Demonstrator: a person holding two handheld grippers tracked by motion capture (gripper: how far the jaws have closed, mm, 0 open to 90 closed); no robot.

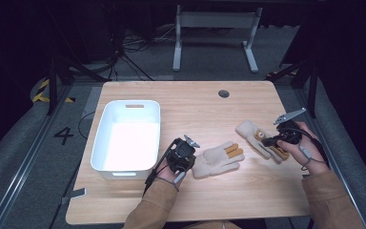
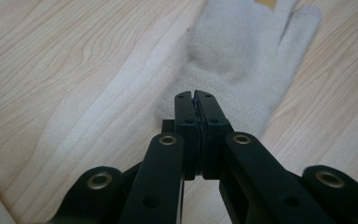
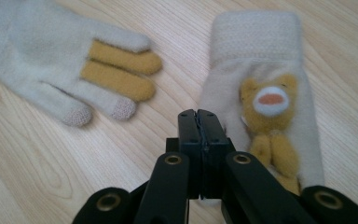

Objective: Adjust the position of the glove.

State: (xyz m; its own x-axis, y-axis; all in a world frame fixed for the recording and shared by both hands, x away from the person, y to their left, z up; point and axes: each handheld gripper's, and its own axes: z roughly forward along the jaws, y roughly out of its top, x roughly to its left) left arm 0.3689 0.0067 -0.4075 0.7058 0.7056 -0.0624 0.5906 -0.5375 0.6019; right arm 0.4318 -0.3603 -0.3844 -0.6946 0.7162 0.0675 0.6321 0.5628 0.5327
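L gripper [image 2: 196,95] & R gripper [image 3: 199,114] jaws together, tips hiding glove [image 2: 242,56] cuff, bear glove [image 3: 265,88] edge.

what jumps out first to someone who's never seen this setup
Two beige gloves lie on the wooden table: the plain glove near the middle, the bear glove to its right. A closed claw sits by each, the left claw at the plain glove's cuff, the right claw over the bear glove. A white bin stands at the left.

Lab, dark curtained bay, floor cables [image 1: 124,52], hazard tape [image 1: 42,90], wooden table [image 1: 195,105]
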